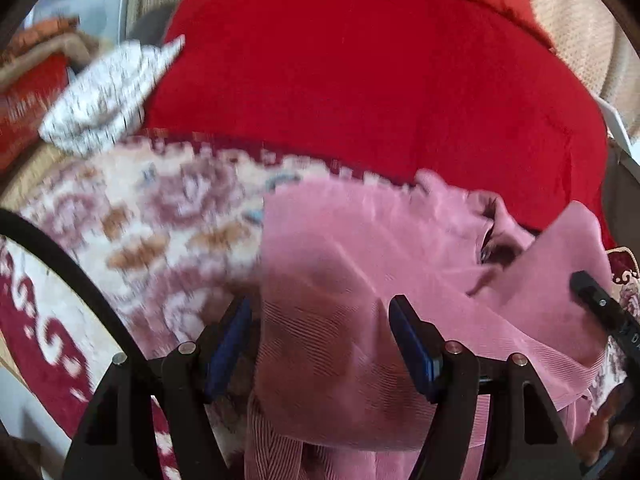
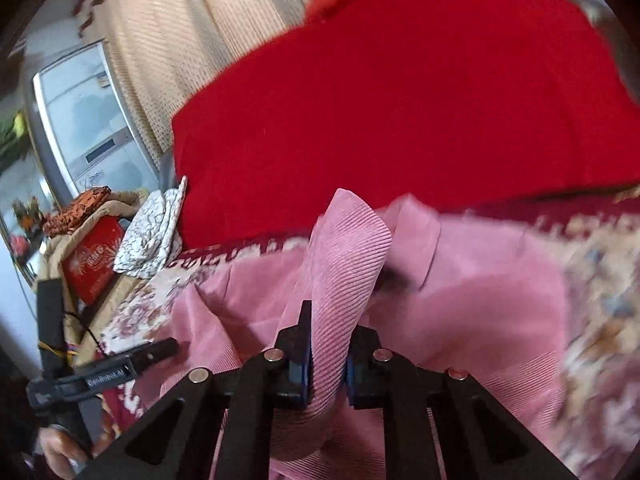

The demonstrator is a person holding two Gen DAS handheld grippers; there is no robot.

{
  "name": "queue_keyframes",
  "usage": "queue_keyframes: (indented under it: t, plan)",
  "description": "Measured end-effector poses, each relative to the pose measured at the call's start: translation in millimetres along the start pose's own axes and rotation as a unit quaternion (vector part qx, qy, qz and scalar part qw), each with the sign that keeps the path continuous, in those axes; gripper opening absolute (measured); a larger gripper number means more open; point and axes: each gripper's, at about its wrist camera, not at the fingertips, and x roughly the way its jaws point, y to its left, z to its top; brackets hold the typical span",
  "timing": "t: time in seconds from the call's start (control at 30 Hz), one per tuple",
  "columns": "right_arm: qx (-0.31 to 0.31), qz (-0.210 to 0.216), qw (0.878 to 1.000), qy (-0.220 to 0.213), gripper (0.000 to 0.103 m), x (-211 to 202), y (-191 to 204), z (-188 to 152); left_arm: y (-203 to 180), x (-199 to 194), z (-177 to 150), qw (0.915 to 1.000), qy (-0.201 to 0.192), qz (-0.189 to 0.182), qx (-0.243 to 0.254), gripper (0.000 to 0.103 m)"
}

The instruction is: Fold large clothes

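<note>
Red cushion (image 1: 372, 72) fills the upper half of both wrist views, a broad plain block of bright fabric, with cream textured curtain (image 2: 168, 52) behind it toward the upper left of the right wrist view. Below the cushion runs a patterned rug or cover (image 1: 132, 216) in cream, maroon and brown swirls, blurred in both views.

On that patterned surface lies the pink ribbed garment (image 1: 344, 280), crumpled and partly lifted. In the left wrist view it spreads from the frame's centre to the lower right and drapes down between the two fingers of the left gripper (image 1: 320, 320). That gripper's blue-padded jaws stand wide apart, cloth lying loosely in the gap without being pinched.

In the right wrist view the same garment (image 2: 480, 312) covers the lower centre and right. A ribbed strip of it rises from the bottom centre up to mid-frame, and the right gripper (image 2: 326, 360) has its jaws closed tight on that strip, the blue pads pressing it from both sides.

At the left edge of the right wrist view, a white cloth with dark crackle lines (image 2: 150, 236) sits beside a red box (image 2: 94, 256), touching the cushion's lower left corner.
</note>
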Motion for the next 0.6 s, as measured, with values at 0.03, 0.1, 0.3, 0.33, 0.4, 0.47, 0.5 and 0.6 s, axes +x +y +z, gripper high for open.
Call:
queue_keyframes:
  t: [0.03,0.1,0.3,0.33,0.4,0.47,0.5,0.6]
  plan:
    - [-0.001,-0.007,1.0,-0.009,0.013,-5,-2,2,-3,-5,1,0.9999,-0.013,0.002,0.004,0.071]
    - [0.013,-0.029,0.999,-0.017,0.013,-13,-14,5,-10,-7,3,0.9997,-0.021,0.005,0.012,0.072]
    - [0.095,-0.08,0.991,0.048,0.013,6,-70,-2,-34,39,-10,0.9946,0.075,0.036,0.063,0.072]
    - [0.103,-0.081,0.99,0.056,0.013,8,-75,-3,-38,42,-13,0.993,0.073,0.05,0.078,0.072]
    - [0.115,-0.073,0.988,0.074,0.014,12,-83,-4,-44,40,-13,0.9915,0.064,0.061,0.096,0.072]
    - [0.128,-0.063,0.987,0.079,0.017,8,-89,-3,-42,36,-12,0.9924,0.06,0.055,0.092,0.072]
    - [0.141,-0.05,0.985,0.083,0.017,5,-94,-2,-39,35,-11,0.9934,0.06,0.05,0.084,0.072]
    - [0.178,-0.022,0.98,0.084,0.017,-2,-112,1,-27,31,-5,0.9968,0.056,0.031,0.047,0.072]
